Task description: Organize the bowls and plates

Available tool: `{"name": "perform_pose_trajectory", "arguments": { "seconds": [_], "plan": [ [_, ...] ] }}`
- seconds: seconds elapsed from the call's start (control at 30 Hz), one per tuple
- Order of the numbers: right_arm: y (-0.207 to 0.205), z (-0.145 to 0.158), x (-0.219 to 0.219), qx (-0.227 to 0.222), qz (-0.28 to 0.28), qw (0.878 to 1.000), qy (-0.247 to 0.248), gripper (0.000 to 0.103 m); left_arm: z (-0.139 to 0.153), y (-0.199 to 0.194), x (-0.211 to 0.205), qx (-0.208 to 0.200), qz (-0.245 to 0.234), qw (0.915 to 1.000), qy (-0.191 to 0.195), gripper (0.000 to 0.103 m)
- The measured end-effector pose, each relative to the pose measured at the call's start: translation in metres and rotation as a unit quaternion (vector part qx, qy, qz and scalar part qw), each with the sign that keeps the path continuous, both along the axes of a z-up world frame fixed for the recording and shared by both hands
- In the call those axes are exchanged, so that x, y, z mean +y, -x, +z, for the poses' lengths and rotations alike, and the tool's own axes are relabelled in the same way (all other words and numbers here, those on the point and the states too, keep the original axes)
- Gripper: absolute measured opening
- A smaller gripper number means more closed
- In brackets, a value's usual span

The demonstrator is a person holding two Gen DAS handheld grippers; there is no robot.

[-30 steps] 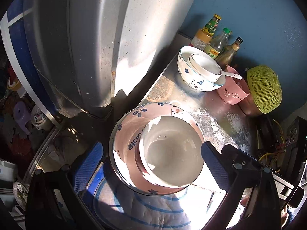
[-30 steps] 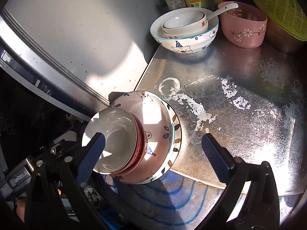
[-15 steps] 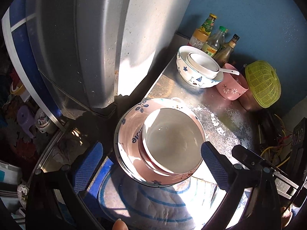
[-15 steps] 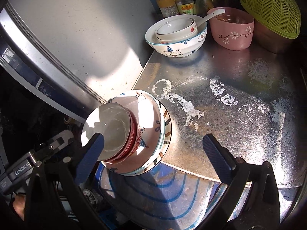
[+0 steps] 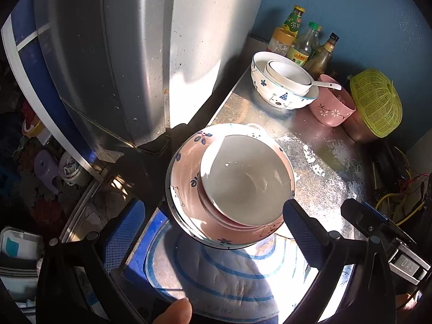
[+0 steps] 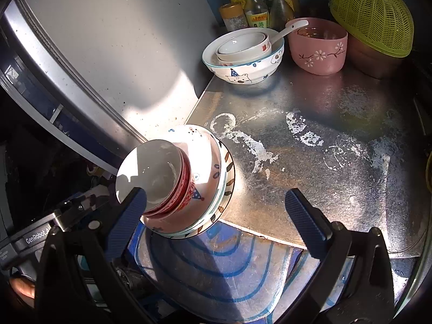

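Left wrist view looks down on a nested stack of bowls [image 5: 232, 186] that sits between the two blue fingers of the left claw [image 5: 213, 221]. This claw is spread wide and grasps nothing; its right finger pad [image 5: 297, 226] is just beside the rim of the stack, but I cannot tell if it touches. The stack has a white bowl [image 5: 245, 181] on top, red-patterned bowls under it, and a wide pink bowl with blue flowers [image 5: 186, 172] at the bottom. It stands at the near edge of the metal counter [image 5: 332, 178], partly above a plate with blue rings [image 5: 229, 275] that lies closer to the claw.

From the right wrist view, the same stack [image 6: 189, 183] is ahead and to the left of the right claw [image 6: 216, 210], whose left finger pad [image 6: 127, 216] overlaps the white bowl's rim. This claw is also released and wide, with bare counter [image 6: 337, 124] ahead of its right finger.

Far ahead of both claws, at the back of the counter, a white bowl with a bear drawing [image 6: 243, 62] holds a smaller bowl and a white spoon [image 6: 291, 28]. Beside it stand a pink cup with flowers [image 6: 318, 48], a green plastic basket [image 6: 372, 13] and several bottles [image 6: 253, 2]. A grey appliance [image 5: 121, 54] rises to the left.
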State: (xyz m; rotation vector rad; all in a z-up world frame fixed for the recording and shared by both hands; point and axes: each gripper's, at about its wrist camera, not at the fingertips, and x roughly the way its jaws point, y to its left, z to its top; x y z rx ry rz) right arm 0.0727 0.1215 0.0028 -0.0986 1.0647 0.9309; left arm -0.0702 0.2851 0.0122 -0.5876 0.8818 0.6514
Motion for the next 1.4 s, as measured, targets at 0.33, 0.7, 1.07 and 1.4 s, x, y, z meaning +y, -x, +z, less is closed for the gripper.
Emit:
{"name": "perform_pose_trajectory", "arguments": {
  "seconds": [0.33, 0.7, 1.07, 1.4],
  "plan": [
    [0.006, 0.000, 0.002, -0.010, 0.002, 1.000, 0.002, 0.103, 0.000, 0.002, -0.002, 0.000, -0.001, 1.0000, -0.005, 0.102],
    [0.012, -0.001, -0.003, -0.012, 0.002, 1.000, 0.006, 0.103, -0.003, 0.005, -0.003, 0.004, -0.003, 1.0000, -0.003, 0.102],
    [0.015, 0.000, -0.004, -0.016, 0.003, 1.000, 0.008, 0.103, -0.001, 0.007, -0.006, 0.002, -0.005, 1.0000, -0.002, 0.102],
    [0.017, -0.001, -0.004, -0.017, 0.003, 1.000, 0.008, 0.103, -0.002, 0.008, -0.006, 0.003, -0.005, 1.0000, -0.001, 0.102]
  ]
}}
